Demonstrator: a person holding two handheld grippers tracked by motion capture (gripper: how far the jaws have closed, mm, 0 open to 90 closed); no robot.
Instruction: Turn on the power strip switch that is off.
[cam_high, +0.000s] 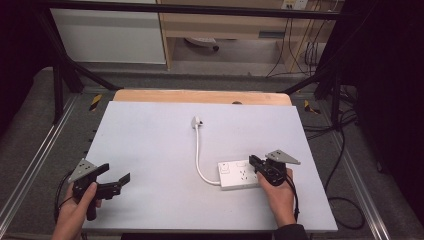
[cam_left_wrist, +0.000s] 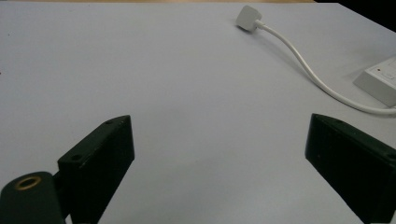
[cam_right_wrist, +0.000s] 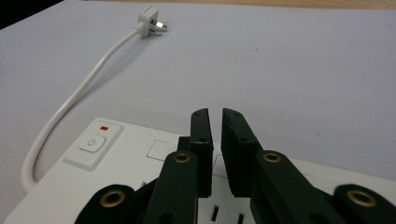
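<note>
White sheet (cam_high: 165, 150) covers the table, matte, bare apart from one item; a strip of pale wood tabletop (cam_high: 200, 96) shows along the far edge. Black frame rails (cam_high: 190, 9) run round the rig, grey carpet outside them, yellow-black tape marks (cam_high: 95, 102) at the far corners. Background: white cabinet panel (cam_high: 107, 35) at left, light wood desk (cam_high: 225, 22) behind, loose black cables (cam_high: 300, 45) hanging at right and more trailing on the floor on the right side. White power strip (cam_high: 239, 175) lies flat on the sheet, right of centre and near the person's side; its white cord (cam_high: 198, 155) curves away toward the far edge and ends in a white plug (cam_high: 197, 121) lying loose on the sheet. Strip has a rocker switch (cam_right_wrist: 92, 142) with a red indicator beside it. Right gripper (cam_high: 256, 164) sits directly over the strip's right end, jaws nearly together with a thin gap, nothing between them; can't tell if the tips touch the strip. Left gripper (cam_high: 116, 176) is well apart at the near-left of the sheet, jaws spread wide, holding nothing, pointing toward the strip.
</note>
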